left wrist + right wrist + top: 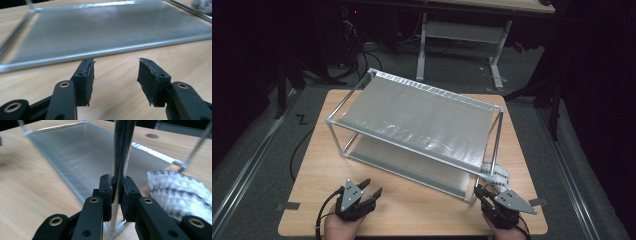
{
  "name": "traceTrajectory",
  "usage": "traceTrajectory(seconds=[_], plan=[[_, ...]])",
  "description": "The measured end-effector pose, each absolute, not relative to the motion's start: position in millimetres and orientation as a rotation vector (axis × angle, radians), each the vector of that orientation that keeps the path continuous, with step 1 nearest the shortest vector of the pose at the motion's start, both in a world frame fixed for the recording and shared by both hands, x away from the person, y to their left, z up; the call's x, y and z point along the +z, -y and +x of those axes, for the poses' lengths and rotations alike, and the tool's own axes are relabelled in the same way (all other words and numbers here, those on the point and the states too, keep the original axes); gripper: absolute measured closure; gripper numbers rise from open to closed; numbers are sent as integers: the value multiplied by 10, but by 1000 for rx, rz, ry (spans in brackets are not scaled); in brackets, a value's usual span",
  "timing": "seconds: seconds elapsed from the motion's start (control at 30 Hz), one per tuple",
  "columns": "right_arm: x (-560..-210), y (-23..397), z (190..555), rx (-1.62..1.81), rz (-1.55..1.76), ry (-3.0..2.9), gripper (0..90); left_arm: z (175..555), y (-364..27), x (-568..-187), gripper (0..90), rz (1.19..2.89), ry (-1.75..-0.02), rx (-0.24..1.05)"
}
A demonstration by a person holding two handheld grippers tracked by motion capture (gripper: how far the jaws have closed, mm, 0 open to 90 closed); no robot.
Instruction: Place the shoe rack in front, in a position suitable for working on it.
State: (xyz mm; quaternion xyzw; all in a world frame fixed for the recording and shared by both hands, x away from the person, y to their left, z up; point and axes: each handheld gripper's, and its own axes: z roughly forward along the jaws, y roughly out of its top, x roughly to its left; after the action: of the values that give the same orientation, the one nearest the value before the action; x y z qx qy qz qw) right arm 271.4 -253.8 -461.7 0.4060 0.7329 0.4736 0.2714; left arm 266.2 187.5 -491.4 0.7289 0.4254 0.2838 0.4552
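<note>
A two-tier metal rack (422,120) with grey shelves stands askew on the wooden table (412,210). My right gripper (479,191) is at the rack's near right corner. In the right gripper view, the right gripper (117,185) is shut on the shiny upright post (122,150) just above its foot. My left gripper (373,186) hovers open at the table's front left, nothing between its pads. In the left gripper view, the left gripper (115,67) faces the lower shelf (112,27) and its front rail, a short way off.
A black-and-white patterned bundle (496,173) lies against the rack's right corner, beside my right gripper; the bundle (180,192) looks knitted. A white-legged desk (462,30) and cables (362,55) stand beyond the table. The floor drops off on both sides.
</note>
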Motion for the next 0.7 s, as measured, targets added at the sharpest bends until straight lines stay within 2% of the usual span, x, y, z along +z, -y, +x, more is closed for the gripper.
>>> traceTrajectory(seconds=[0.37, 0.7], plan=[[-4624, 2654, 2733, 1272, 1131, -1942, 808, 2861, -2366, -4721, 444, 1726, -1194, 859], [-4620, 2632, 2789, 1270, 1119, -1952, 808, 3120, -2741, -4683, 414, 1692, -1284, 916]])
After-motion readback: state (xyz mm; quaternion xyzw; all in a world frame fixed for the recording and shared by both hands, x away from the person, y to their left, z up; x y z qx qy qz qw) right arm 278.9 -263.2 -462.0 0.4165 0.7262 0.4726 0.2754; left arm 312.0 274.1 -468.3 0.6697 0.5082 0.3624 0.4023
